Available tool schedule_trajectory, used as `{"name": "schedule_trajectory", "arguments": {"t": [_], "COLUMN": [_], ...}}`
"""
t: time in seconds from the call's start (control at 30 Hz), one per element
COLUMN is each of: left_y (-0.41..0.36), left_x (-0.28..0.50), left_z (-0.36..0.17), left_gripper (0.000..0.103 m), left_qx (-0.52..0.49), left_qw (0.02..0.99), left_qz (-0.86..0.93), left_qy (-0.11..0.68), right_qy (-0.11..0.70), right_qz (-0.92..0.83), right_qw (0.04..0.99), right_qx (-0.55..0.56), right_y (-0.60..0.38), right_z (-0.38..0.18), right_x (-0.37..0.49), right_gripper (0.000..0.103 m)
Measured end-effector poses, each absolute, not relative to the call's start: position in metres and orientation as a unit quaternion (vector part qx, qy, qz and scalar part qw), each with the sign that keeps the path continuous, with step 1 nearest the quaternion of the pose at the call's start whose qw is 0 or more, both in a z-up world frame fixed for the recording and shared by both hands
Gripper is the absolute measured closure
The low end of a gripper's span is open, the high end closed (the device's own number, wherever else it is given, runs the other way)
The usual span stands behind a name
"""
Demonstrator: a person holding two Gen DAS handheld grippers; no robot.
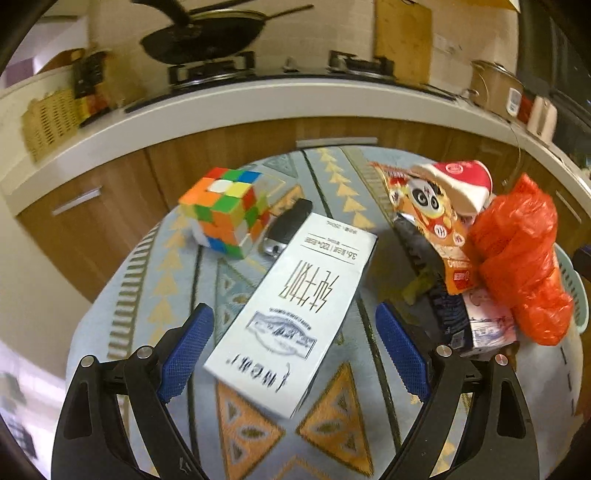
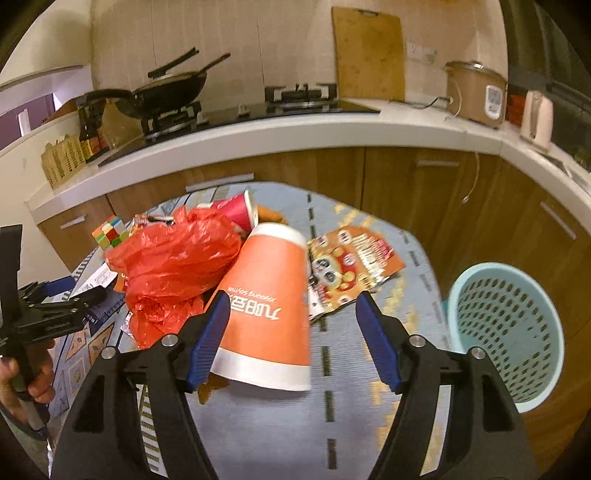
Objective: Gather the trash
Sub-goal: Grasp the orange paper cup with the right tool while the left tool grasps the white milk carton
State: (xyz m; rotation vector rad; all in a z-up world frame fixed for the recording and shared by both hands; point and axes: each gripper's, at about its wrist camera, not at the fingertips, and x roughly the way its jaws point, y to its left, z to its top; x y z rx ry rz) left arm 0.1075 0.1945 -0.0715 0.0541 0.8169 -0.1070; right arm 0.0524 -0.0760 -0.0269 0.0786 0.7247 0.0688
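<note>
Rubik's cube [image 1: 225, 211], wok [image 2: 168, 92], cutting board [image 2: 367, 53].

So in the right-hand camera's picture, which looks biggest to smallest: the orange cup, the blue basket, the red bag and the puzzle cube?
As they appear:
1. Orange cup, though it lies nearest the camera, which inflates it.
2. Red bag and blue basket look about alike, so I won't rank them.
3. Puzzle cube, far back.

Both views are being taken from above a patterned table [image 1: 343, 192], looking down and forward toward the kitchen counter [image 1: 258, 99] across the upper frame. The left view is sitting close over a white carton [image 1: 291, 314] at centre. The right view is being aimed at an orange cup [image 2: 266, 306], a blue basket [image 2: 506, 343] at lower right. A red bag [image 1: 517, 254] [image 2: 173, 262], puzzle cube [image 1: 225, 210] [image 2: 109, 230] and wok [image 1: 203, 33] [image 2: 166, 92] are being shared.
</note>
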Motion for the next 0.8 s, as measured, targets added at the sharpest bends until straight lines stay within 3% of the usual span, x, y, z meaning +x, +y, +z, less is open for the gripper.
{"name": "schedule_trajectory", "arguments": {"t": [0.13,0.27,0.6,0.63,0.7,0.77,0.8], "left_y": [0.194,0.191,0.180,0.180,0.181,0.183,0.184], "left_x": [0.116,0.118,0.102,0.099,0.092,0.085,0.081], "left_z": [-0.078,-0.082,-0.079,-0.079,-0.077,-0.073,-0.069], "left_gripper": [0.024,0.034,0.049,0.049,0.049,0.049,0.049], "left_qx": [0.020,0.021,-0.005,-0.015,-0.030,-0.049,-0.061], "left_qw": [0.912,0.907,0.906,0.906,0.909,0.915,0.916], "left_qz": [-0.061,-0.067,-0.071,-0.072,-0.071,-0.075,-0.080], "left_qy": [0.405,0.414,0.418,0.416,0.409,0.394,0.388], "right_qy": [0.379,0.393,0.408,0.406,0.402,0.390,0.384], "right_qz": [0.040,0.047,0.059,0.064,0.072,0.078,0.082], "right_qw": [0.923,0.916,0.908,0.909,0.910,0.915,0.917], "right_qx": [0.050,0.066,0.075,0.075,0.073,0.070,0.070], "right_y": [-0.071,-0.067,-0.058,-0.059,-0.060,-0.061,-0.062], "right_z": [-0.041,-0.052,-0.060,-0.059,-0.056,-0.049,-0.045], "right_x": [0.068,0.077,0.085,0.084,0.080,0.074,0.071], "right_gripper": [0.035,0.026,0.027,0.036,0.041,0.056,0.059]}}
